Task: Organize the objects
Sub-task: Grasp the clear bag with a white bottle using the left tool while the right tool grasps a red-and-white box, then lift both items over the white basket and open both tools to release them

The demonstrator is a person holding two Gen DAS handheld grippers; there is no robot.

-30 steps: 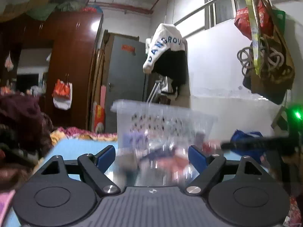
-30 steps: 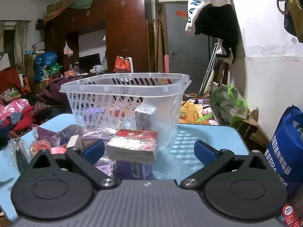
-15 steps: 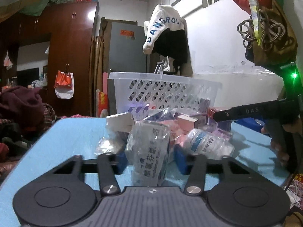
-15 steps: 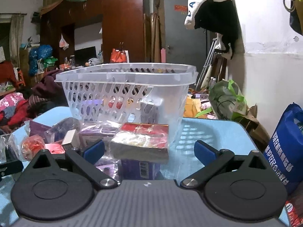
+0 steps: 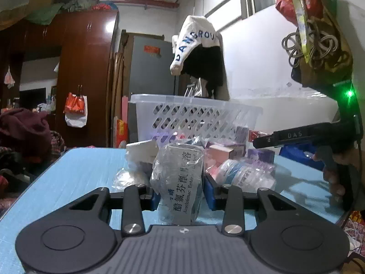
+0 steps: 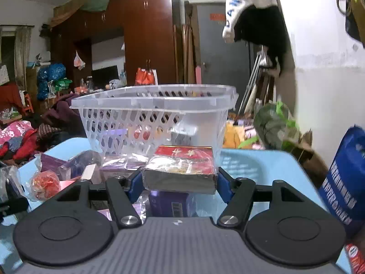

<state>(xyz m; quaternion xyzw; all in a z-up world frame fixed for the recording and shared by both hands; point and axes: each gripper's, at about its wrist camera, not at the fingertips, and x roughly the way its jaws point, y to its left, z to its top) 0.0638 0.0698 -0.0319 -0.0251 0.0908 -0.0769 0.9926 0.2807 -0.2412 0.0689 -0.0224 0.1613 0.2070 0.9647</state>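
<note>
2 grippers each hold 1 thing. The left gripper [image 5: 181, 196] squeezes a bagged medicine box [image 5: 179, 182] above the blue table [image 5: 75, 178]. The right gripper [image 6: 179, 182] pinches a red cigarette pack [image 6: 182, 167] just before the clear plastic basket [image 6: 155, 118].

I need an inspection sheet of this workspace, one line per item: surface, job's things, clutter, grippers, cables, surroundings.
Surface: blue table, partly covered.
Job's things: white basket at the back; packets and boxes piled before it; bagged medicine box; red box.
Clutter: blue bag at the right edge.
Grippers: left gripper shut on bagged medicine box; right gripper shut on red box.
Cables: coiled cord hanging on the wall.
Surroundings: brown wardrobe, grey door, hanging jacket.
</note>
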